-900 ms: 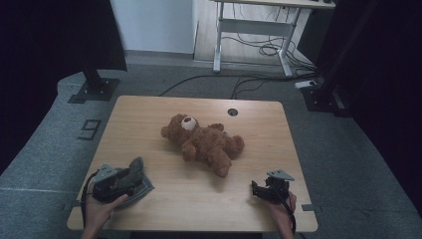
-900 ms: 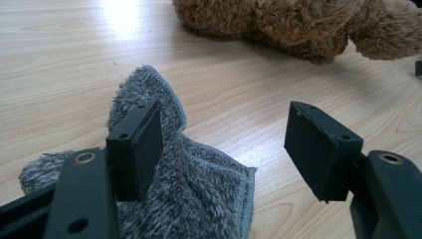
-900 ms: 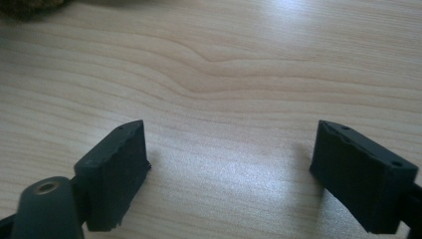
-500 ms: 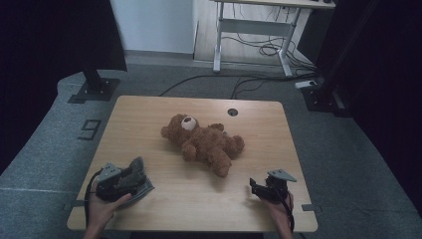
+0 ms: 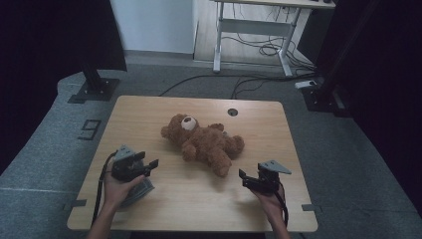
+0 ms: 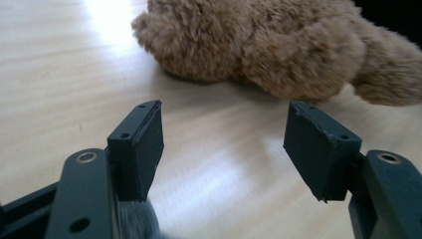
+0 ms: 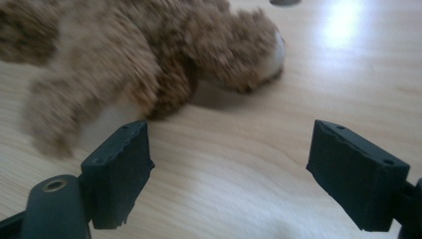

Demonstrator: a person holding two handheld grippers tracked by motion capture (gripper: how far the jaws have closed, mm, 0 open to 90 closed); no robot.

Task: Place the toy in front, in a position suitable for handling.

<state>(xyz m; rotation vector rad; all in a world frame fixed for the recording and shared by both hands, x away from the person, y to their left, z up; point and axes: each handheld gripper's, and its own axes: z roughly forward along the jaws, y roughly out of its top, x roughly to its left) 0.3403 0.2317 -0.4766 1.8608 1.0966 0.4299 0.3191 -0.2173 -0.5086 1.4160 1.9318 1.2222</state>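
A brown teddy bear (image 5: 201,144) lies on its back in the middle of the wooden table (image 5: 149,114), head toward the far left. My left gripper (image 5: 151,168) hovers at the near left, open, its jaws pointing right toward the bear's arm. In the left gripper view the bear (image 6: 259,45) lies just beyond the left gripper (image 6: 224,129), with bare wood between the pads. My right gripper (image 5: 243,179) is at the near right, open, pointing left at the bear's leg. In the right gripper view the blurred bear (image 7: 149,50) sits ahead and left of the right gripper (image 7: 229,149).
A grey flat thing (image 5: 141,190) lies on the table under the left hand; what it is I cannot tell. A cable hole (image 5: 233,111) sits near the far edge. Beyond the table stand a black stand base (image 5: 94,89), floor cables (image 5: 259,50) and a white desk frame (image 5: 251,25).
The left gripper has lifted and moved forward toward the bear, jaws turning to face it. The right gripper has shifted slightly left toward the bear's leg. The bear has not moved.
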